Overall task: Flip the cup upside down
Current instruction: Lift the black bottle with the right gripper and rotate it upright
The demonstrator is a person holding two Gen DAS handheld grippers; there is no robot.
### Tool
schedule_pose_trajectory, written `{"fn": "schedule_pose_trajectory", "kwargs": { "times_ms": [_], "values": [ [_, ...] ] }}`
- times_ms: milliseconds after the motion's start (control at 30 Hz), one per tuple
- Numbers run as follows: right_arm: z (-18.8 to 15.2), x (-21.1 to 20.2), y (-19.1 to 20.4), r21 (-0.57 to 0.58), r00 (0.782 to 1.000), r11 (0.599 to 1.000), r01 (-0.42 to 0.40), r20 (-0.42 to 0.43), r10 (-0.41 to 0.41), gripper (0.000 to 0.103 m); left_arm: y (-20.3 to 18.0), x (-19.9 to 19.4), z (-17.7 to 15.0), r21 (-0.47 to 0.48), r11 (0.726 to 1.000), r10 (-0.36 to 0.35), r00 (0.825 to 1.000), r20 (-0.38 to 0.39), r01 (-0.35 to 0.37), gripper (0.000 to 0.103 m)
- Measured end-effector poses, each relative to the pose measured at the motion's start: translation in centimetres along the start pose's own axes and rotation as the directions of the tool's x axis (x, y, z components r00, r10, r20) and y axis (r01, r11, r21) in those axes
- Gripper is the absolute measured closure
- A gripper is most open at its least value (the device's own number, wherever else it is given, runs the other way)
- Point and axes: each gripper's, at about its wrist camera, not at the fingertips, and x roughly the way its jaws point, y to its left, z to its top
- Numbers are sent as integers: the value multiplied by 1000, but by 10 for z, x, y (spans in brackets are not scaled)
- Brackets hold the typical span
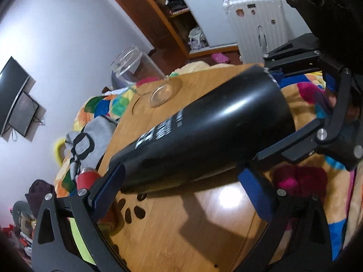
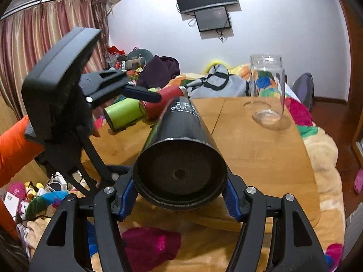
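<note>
Right hand-held gripper clamps black cup; only left view shows its lettering.
</note>
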Motion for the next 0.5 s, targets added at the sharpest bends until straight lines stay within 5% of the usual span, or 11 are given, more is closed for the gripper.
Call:
{"fn": "schedule_pose_trajectory", "kwargs": {
  "times_ms": [200, 500],
  "values": [
    [15, -4, 6, -61, 1000, 998, -7, 14, 7, 42, -3, -12, -1, -37, 999, 9, 994, 108, -5, 10],
    [38, -1, 14, -110, 1000, 994, -13, -13, 12, 42, 14, -22, -10, -132, 991, 52, 984, 171, -29, 16]
  ]
}}
